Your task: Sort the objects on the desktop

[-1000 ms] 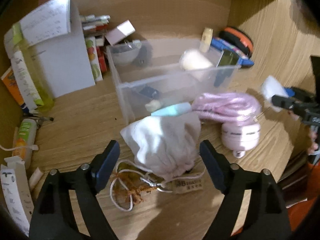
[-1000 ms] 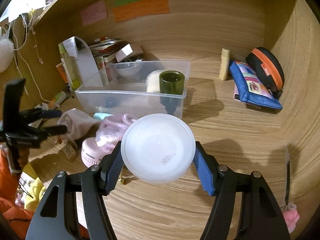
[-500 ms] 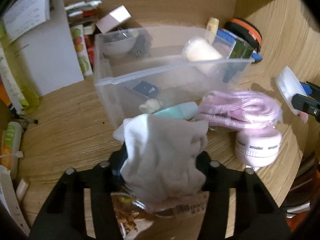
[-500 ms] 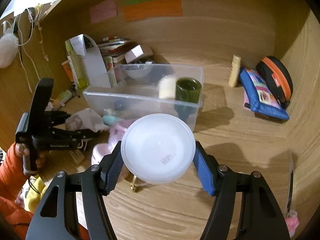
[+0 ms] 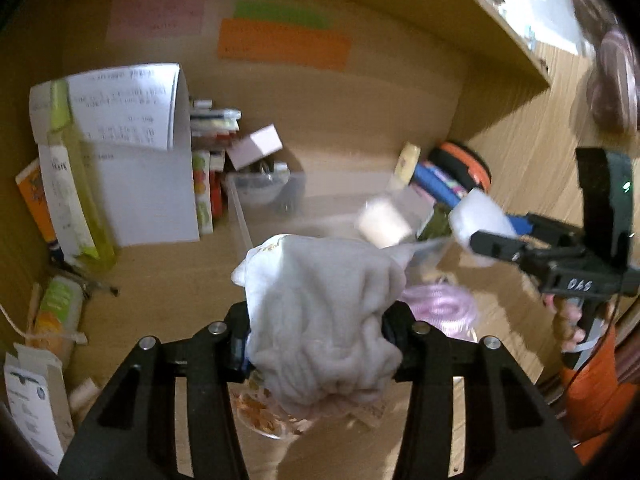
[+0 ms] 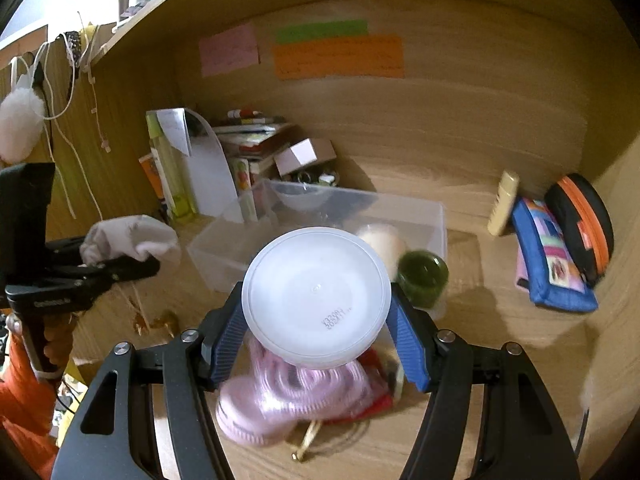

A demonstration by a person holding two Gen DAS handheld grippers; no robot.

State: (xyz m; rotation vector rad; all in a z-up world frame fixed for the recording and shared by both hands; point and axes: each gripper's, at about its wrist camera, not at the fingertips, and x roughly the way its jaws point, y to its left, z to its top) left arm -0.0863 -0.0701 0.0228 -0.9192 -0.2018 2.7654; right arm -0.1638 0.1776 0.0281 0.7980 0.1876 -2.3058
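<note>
Cloth pouch (image 5: pixel 320 316), grey-white, bunched, clamped in left gripper (image 5: pixel 316 340); fingers closed in tight on fabric, pouch held up off desk (image 5: pixel 160 280). A tag and cord look to hang under it, blurred. White round lid (image 6: pixel 316 300) pinched edge-on by right gripper (image 6: pixel 316 336), blue pads against its rim on both sides, jaws mid-width.

Clear plastic bin (image 6: pixel 436 220) sits just beyond both loads, w/ a bowl, a cream roundish item and a dark green cup (image 6: pixel 422 278) at its near right corner; can't tell if cup is inside or against the wall.

Step, by my read: carry phase, both items lifted, bin the likely drop spot. Next calls for pouch to clear near wall, then release; the slack cord may snag the rim.

Views differ: right wrist shows pink coiled cable w/ fan-like unit (image 6: pixel 296 396) on desk under lid, also blue pouch (image 6: pixel 548 256) far right. Left wrist view hides most of the bin behind the pouch, and shows paper file stand (image 5: pixel 152 200) plus clutter along left edge.
</note>
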